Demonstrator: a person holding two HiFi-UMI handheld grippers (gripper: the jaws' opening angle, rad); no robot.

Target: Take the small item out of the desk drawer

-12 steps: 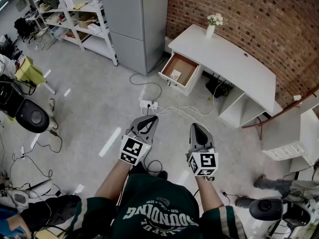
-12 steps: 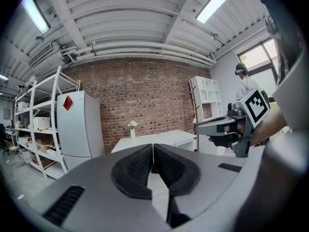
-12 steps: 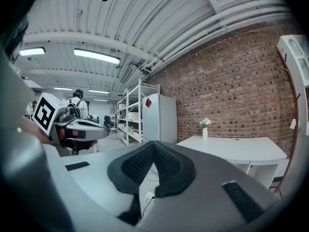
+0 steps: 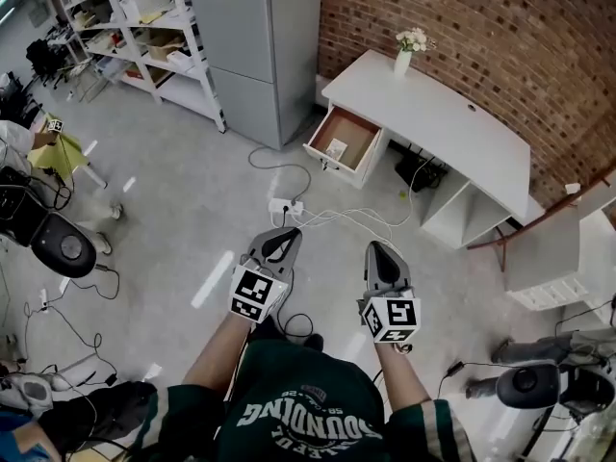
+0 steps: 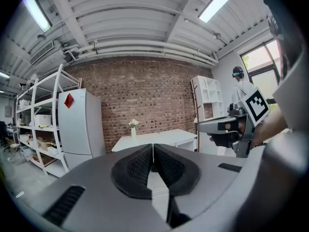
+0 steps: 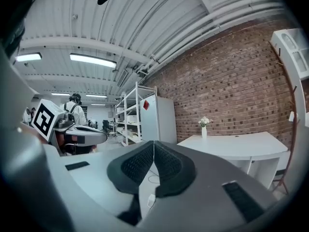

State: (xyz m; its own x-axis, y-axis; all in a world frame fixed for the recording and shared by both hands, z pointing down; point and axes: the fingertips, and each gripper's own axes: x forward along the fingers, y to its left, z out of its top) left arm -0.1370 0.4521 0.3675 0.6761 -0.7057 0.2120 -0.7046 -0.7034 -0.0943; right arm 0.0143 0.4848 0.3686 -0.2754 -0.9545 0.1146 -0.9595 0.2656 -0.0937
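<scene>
A white desk [image 4: 438, 123] stands against the brick wall, its wooden drawer [image 4: 347, 139] pulled open toward the room. Inside the drawer lies a small pale item [image 4: 336, 149]. My left gripper [image 4: 281, 234] and my right gripper [image 4: 378, 248] are held side by side over the grey floor, well short of the drawer, both shut with nothing between the jaws. From the left gripper view the desk [image 5: 159, 140] shows far off beyond the closed left gripper [image 5: 153, 149]. The right gripper view has the closed right gripper [image 6: 153, 146] in front of the desk [image 6: 236, 146].
A vase of flowers [image 4: 410, 46] stands on the desk's far corner. A power strip [image 4: 286, 205] and loose cables [image 4: 366, 218] lie on the floor between me and the drawer. A grey cabinet [image 4: 260, 46] and metal shelves [image 4: 125, 27] are to the left, office chairs [image 4: 60, 246] nearby.
The view has shifted slightly; both grippers stay shut and side by side. A person's legs at the lower right have moved off, and a chair there has shifted.
</scene>
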